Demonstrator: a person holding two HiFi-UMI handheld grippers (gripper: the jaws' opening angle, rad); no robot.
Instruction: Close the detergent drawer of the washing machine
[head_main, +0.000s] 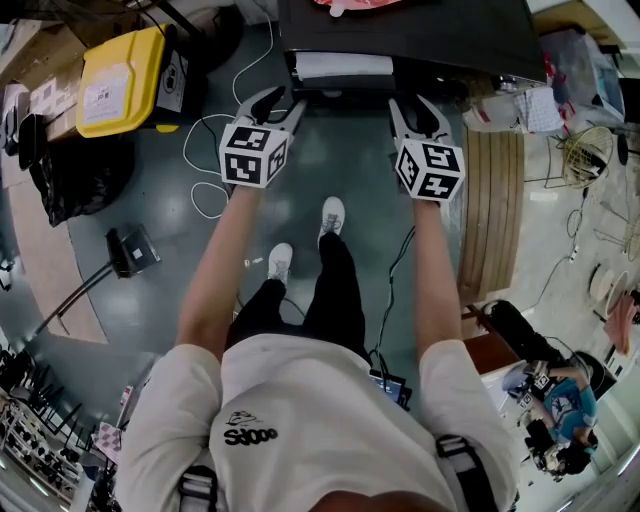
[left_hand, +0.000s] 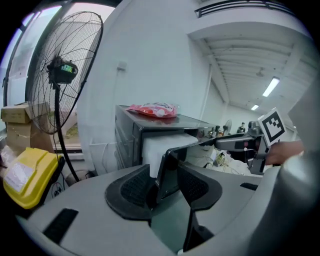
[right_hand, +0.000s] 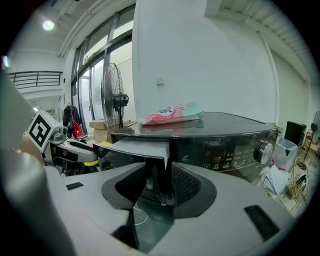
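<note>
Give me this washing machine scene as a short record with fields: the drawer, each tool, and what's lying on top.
drawer: detergent drawer, pulled out of the washing machine
left tool: open, jaws astride the left edge of the drawer front
right tool: open, jaws astride the right edge of the drawer front
on top: pink packet
status: drawer not yet closed

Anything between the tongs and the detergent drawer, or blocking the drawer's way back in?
Nothing visible. The left tongs and the right tongs are already at the drawer, jaws apart around the two ends of its front. It juts from the washing machine with nothing showing beside it. The slot inside is hidden.
</note>
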